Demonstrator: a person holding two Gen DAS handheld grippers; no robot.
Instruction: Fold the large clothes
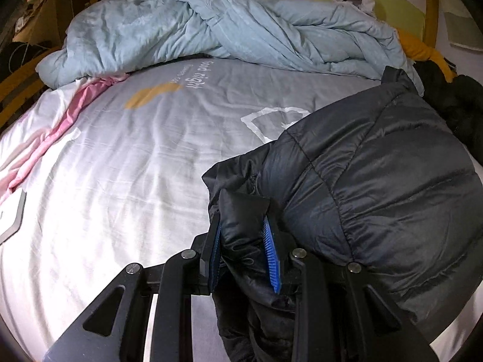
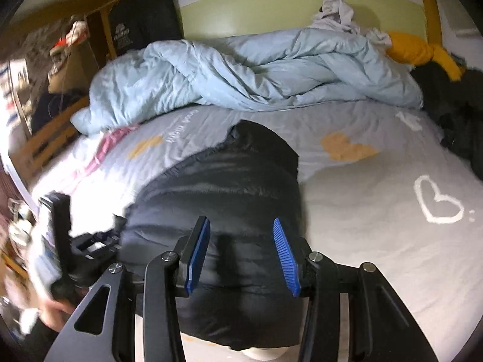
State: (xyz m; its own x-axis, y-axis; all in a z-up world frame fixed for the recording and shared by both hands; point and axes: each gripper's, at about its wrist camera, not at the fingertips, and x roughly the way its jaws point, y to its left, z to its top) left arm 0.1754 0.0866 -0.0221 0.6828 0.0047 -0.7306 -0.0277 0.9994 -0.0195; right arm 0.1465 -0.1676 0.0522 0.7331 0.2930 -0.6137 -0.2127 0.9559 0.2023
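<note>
A black puffer jacket (image 1: 377, 175) lies bunched on the grey bed sheet (image 1: 135, 150) near the front edge. My left gripper (image 1: 243, 229) is shut on a fold of the jacket's left edge, with black fabric pinched between the blue pads. In the right wrist view the jacket (image 2: 229, 181) lies in the middle of the sheet (image 2: 377, 241). My right gripper (image 2: 240, 235) is open and empty, held just above the jacket's near part. The left gripper (image 2: 87, 241) shows blurred at the jacket's left side.
A crumpled light blue duvet (image 2: 241, 75) lies across the head of the bed. A pink cloth (image 1: 60, 126) lies at the left. Dark clothes (image 2: 452, 114) and a yellow garment (image 2: 422, 51) are piled at the right. Shelves and clutter (image 2: 60, 60) stand on the left.
</note>
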